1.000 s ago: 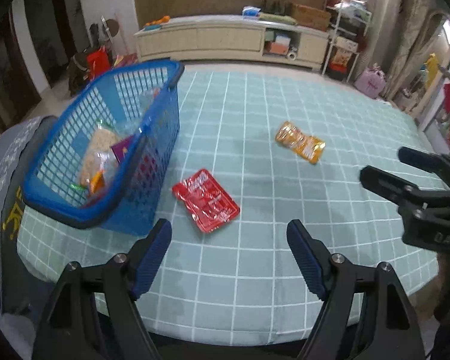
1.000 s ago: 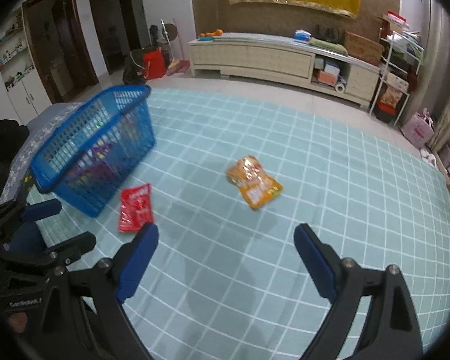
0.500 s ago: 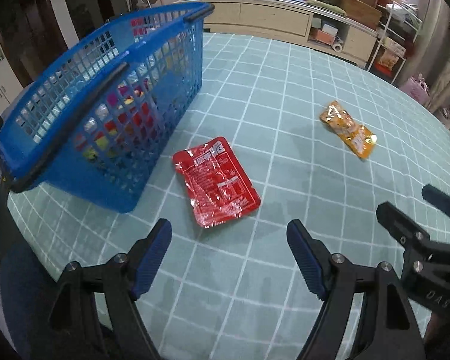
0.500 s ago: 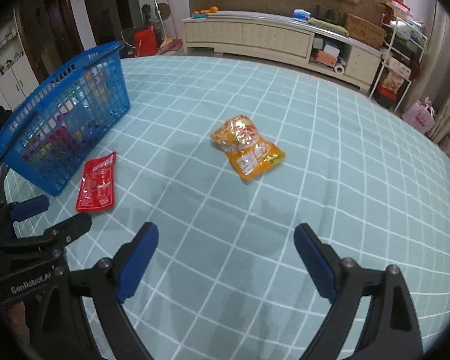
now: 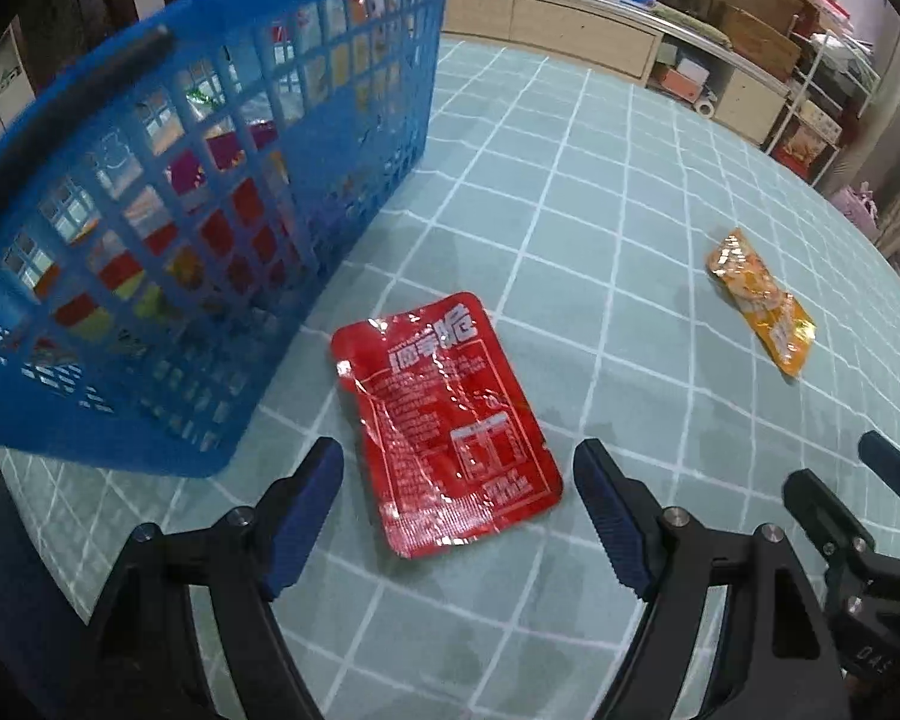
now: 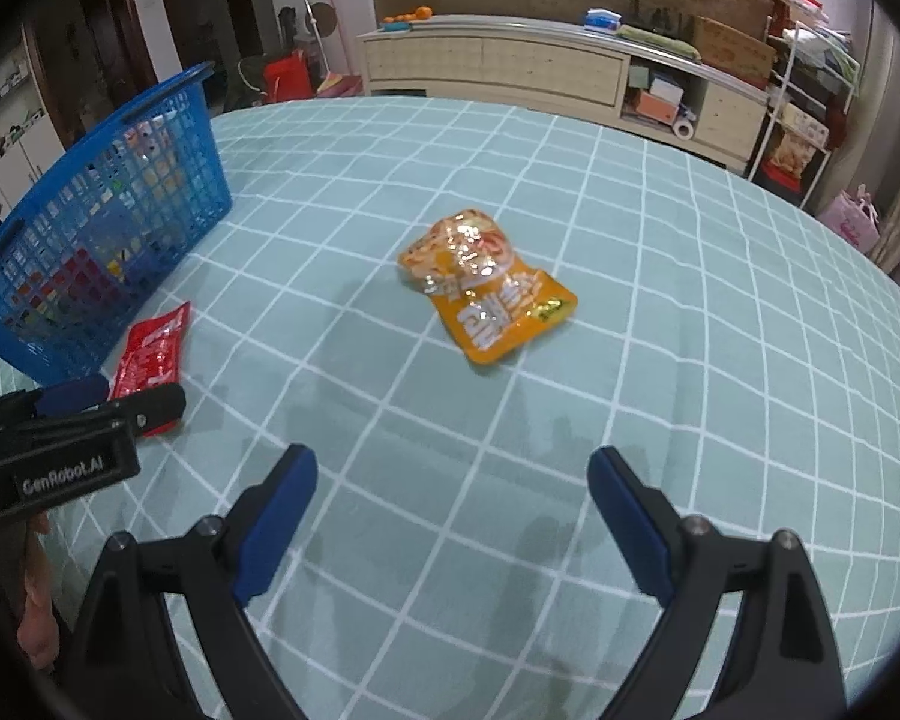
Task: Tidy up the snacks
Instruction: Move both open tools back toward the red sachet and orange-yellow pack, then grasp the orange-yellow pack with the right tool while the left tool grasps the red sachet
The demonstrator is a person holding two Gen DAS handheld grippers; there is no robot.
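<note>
1. Red foil catches the eye first: the red snack packet (image 5: 444,420) lies flat on the worktop (image 5: 630,240), just beside the blue basket (image 5: 210,210).
2. Left gripper (image 5: 457,498) hangs right over its near end, jaws spread wide and holding nothing, one finger on each side of the packet.
3. Farther out, the orange snack packet (image 6: 486,285) sits alone mid-cloth, well apart from the basket; the right gripper (image 6: 453,516) faces it, jaws likewise spread and empty.
4. Other snacks already show through the basket's mesh, so I'd judge the sorting partly done, with the red packet in hand now.
5. Next calls for dipping low enough to pinch a thin, slippery edge, then lifting it over the rim.
</note>
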